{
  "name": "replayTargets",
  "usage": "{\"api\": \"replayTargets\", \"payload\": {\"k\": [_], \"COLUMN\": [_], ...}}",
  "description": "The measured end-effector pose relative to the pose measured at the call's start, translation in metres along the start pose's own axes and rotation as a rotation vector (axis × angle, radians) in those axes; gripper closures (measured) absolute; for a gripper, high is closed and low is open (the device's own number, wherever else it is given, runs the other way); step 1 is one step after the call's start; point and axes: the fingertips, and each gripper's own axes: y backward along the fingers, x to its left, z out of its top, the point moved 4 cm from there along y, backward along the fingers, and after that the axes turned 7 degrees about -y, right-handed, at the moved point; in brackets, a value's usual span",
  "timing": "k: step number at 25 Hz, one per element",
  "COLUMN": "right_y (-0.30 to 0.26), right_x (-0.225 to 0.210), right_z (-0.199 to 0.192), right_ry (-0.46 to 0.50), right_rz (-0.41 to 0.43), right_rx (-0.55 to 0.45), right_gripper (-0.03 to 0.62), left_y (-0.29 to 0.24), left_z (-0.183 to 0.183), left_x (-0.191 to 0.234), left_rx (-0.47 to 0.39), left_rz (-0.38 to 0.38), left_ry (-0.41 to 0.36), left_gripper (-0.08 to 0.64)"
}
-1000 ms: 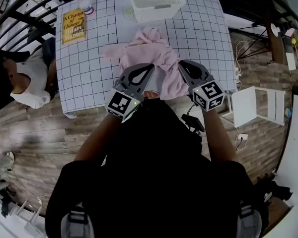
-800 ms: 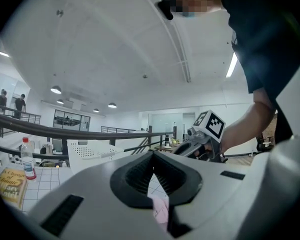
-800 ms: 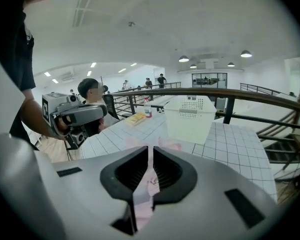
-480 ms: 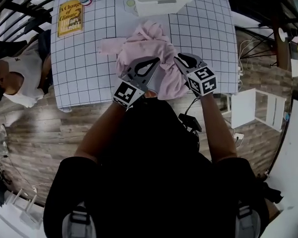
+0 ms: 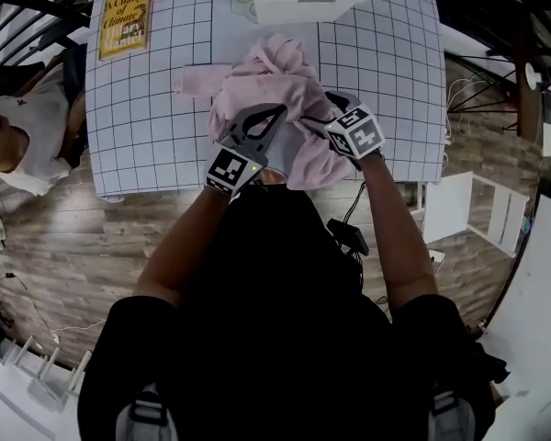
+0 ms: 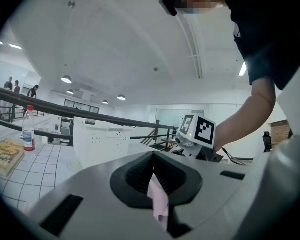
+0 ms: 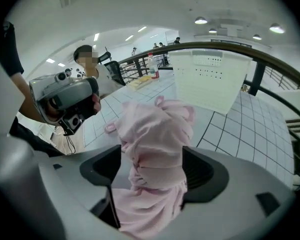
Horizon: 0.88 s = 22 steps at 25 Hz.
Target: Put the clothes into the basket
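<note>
White perforated plastic basket [image 5: 305, 7]: interior bare in head view. Pink cloth garment [image 5: 268, 79] lies bunched on gridded table [image 5: 138, 108] just before it. Only its own view shows left gripper [image 6: 155, 178] clamped on a thin pink fold. Right gripper [image 7: 152, 169]: jaws just opening, now wide, garment between them

1. The garment [image 5: 275, 90] is plain pale pink.
2. The basket [image 5: 308, 9], at the far edge, is white.
3. The table cover [image 5: 138, 108] is white with a black grid.
4. The book [image 5: 124, 21], far left, is yellow with dark lettering.
5. The floor [image 5: 92, 237] is grey-brown wood planks.
</note>
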Motion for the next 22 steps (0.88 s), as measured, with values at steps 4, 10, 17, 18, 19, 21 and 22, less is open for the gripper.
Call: {"api": "replayTargets", "payload": {"k": [4, 10, 17, 18, 19, 21, 22], "right_y": [-0.031, -0.074, -0.100, -0.102, -0.103, -0.104, -0.104], "right_x": [-0.009, -0.020, -0.016, -0.015, -0.015, -0.014, -0.014], "right_z": [-0.014, -0.034, -0.037, -0.037, -0.035, -0.031, -0.030], "right_ry": [0.032, 0.074, 0.129, 0.137, 0.145, 0.154, 0.153], "right_rz": [-0.023, -0.042, -0.042, -0.053, -0.067, -0.087, -0.093], "right_rx": [0.111, 0.235, 0.313, 0.324, 0.331, 0.339, 0.341], "right_gripper": [0.140, 0.074, 0.072, 0.072, 0.074, 0.076, 0.082], "left_y": [-0.003, -0.008, -0.005, -0.004, -0.003, 0.001, 0.003], "left_z": [-0.011, -0.024, -0.029, -0.029, -0.029, -0.031, -0.031], "left_x": [0.006, 0.009, 0.014, 0.015, 0.015, 0.016, 0.016], "left_rx": [0.005, 0.015, 0.031, 0.033, 0.033, 0.034, 0.037], "left_rz": [0.031, 0.042, 0.064, 0.068, 0.072, 0.084, 0.088], "left_ry": [0.022, 0.030, 0.041, 0.039, 0.040, 0.055, 0.059], "left_gripper": [0.557, 0.557, 0.557, 0.557, 0.557, 0.557, 0.557]}}
